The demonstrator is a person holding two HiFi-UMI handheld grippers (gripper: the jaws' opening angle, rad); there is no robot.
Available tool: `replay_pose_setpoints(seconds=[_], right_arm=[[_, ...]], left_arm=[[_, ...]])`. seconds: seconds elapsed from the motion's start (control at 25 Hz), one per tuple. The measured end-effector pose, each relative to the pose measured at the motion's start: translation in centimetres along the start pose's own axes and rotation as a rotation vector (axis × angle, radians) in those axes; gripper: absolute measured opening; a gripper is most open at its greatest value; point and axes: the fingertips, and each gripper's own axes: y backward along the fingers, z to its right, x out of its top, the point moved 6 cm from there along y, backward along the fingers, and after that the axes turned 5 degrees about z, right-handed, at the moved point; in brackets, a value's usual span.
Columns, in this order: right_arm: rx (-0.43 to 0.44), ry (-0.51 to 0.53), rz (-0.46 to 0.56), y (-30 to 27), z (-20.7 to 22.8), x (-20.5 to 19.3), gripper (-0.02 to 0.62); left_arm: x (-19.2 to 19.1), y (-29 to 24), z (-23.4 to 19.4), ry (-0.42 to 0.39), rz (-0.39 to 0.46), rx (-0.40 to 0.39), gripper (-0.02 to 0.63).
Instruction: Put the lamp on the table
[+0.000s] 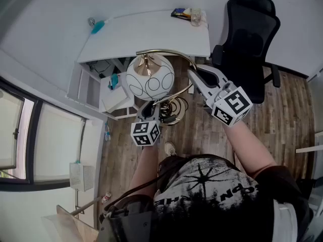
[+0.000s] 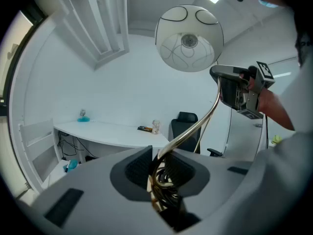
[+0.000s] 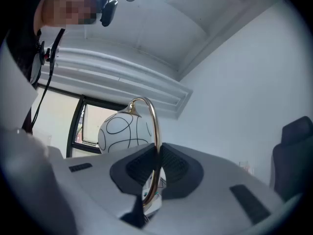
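Note:
The lamp hangs in the air between both grippers. It has a white globe shade (image 1: pixel 150 77) with black line drawings and a curved gold arm (image 1: pixel 169 53). My left gripper (image 1: pixel 151 108) is shut on the lamp's gold coiled foot (image 2: pixel 164 173), low and below the shade. My right gripper (image 1: pixel 194 77) is shut on the gold arm (image 3: pixel 155 146), higher up and to the right. In the left gripper view the shade (image 2: pixel 190 38) hangs overhead, with the right gripper (image 2: pixel 239 92) beside the arm. The white table (image 1: pixel 146 37) lies just beyond the lamp.
A black office chair (image 1: pixel 250 39) stands right of the table, close to my right gripper. A glass (image 1: pixel 196 16) and a dark flat item (image 1: pixel 179 12) sit at the table's far right, a blue thing (image 1: pixel 97 26) at its left end. A white side unit (image 1: pixel 113 97) stands under it.

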Motion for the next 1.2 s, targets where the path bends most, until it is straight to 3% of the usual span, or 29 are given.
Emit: replay_pose_setpoints(seconds=[1.2], right_arm=[[0.046, -0.007, -0.001, -2.4, -0.6, -0.4, 0.040]], left_arm=[[0.2, -0.1, -2.0, 0.024, 0.008, 0.024, 0.081]])
